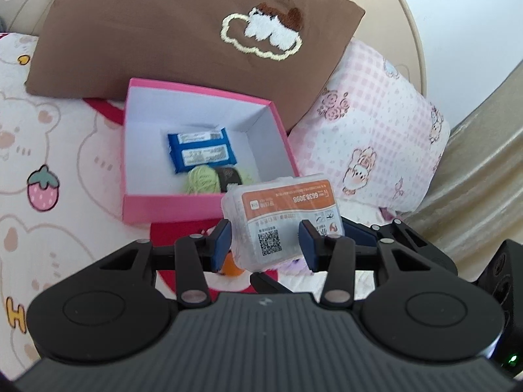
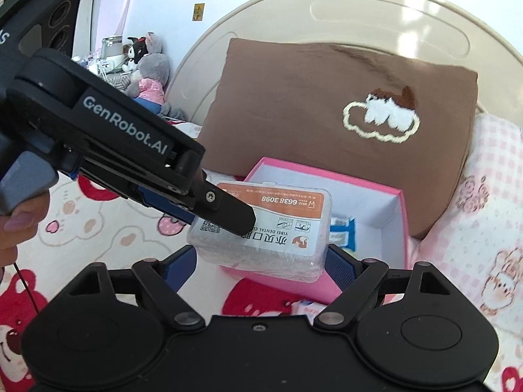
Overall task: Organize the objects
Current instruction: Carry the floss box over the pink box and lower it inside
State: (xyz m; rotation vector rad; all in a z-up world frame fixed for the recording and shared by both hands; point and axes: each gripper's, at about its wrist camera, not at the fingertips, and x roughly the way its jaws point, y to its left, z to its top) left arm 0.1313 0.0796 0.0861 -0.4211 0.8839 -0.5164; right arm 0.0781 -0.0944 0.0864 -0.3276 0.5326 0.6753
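bedding (image 1: 65, 124) printed with bears and strawberries is seen under everything; a cream headboard (image 2: 359, 9) curves behind, with a white wall past it. a brown pillow (image 1: 157, 32) with an embroidered cloud motif is leaned on the headboard, a pink checked pillow (image 1: 376, 137) lies beside it. plush toys (image 2: 148, 68) are piled in the far corner of the room.

a pink box (image 1: 170, 207), white inside and without lid, is set on the bed in front of the brown pillow. two blue wrapped packets (image 1: 201, 150) are lain in it, with pale green yarn (image 1: 202, 179) and a dark band beside them at the near wall.

a clear plastic case (image 1: 281, 222) with an orange and white label and a qr code is held in the air over the box's near corner. the left claw (image 1: 263, 245) is clamped narrow on one end of it. the right claw (image 2: 261, 263) is spread wide with its blue pads (image 2: 340, 268) against the case's two sides. a person's fingers (image 2: 16, 225) are seen at the left claw's handle.
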